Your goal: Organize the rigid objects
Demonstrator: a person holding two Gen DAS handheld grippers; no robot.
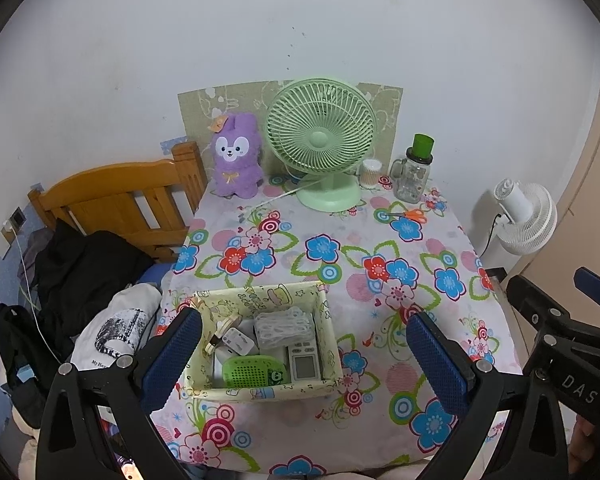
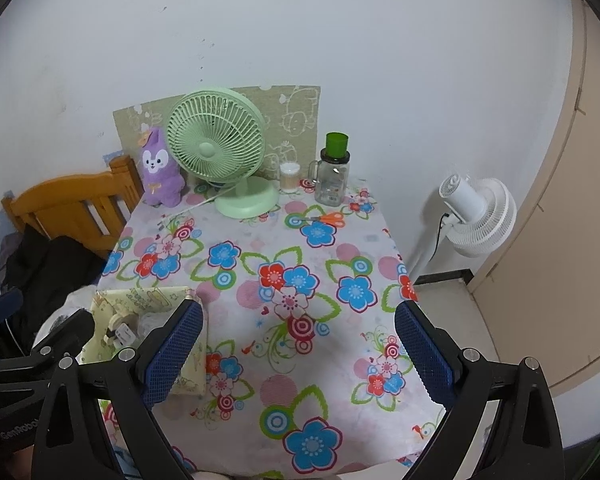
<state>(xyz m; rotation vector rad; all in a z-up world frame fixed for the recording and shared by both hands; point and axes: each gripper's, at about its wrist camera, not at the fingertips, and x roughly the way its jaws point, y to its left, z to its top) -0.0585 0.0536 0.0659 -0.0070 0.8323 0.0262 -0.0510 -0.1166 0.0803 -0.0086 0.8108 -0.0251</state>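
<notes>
A pale yellow patterned box (image 1: 260,390) (image 2: 100,344) sits near the table's front left. It holds a green perforated case (image 1: 256,372), a white remote-like device (image 1: 305,364), a white plug (image 1: 238,340) and a white mesh bundle (image 1: 286,326). My left gripper (image 1: 304,354) hovers open above the box, its blue pads either side of it. My right gripper (image 2: 298,354) is open over bare tablecloth to the right of the box, holding nothing. Orange-handled scissors (image 1: 410,215) (image 2: 326,219) lie at the back right of the table.
At the back of the floral table (image 2: 300,264) stand a purple plush (image 1: 236,158), a green desk fan (image 1: 322,140) with its cord, a cotton-swab jar (image 1: 370,173) and a glass jar with green lid (image 1: 414,172). A wooden bed frame (image 1: 120,208) with clothes lies left; a white floor fan (image 2: 480,216) right.
</notes>
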